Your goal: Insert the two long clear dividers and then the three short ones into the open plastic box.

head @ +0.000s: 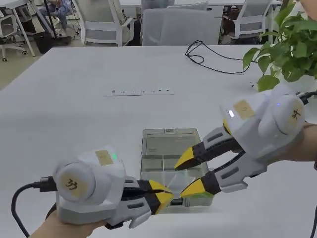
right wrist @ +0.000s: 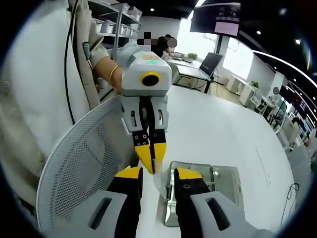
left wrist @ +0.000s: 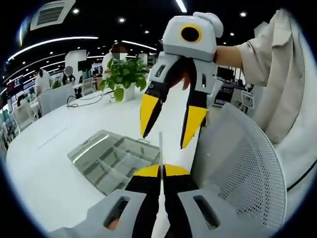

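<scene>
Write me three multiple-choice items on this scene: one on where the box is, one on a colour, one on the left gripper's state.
1. Where is the plastic box?
A. on a chair
B. on the white table, by the grippers' tips
C. on the floor

2. What colour are both grippers' tips?
A. red
B. blue
C. yellow

3. How is the left gripper?
A. shut on a clear divider
B. wide open, empty
C. shut on a pen

Key: 1 B, the head view shows it on the tabletop; 2 C, yellow tips show in every view; 3 A, the left gripper view shows its jaws closed on the divider's edge.
</scene>
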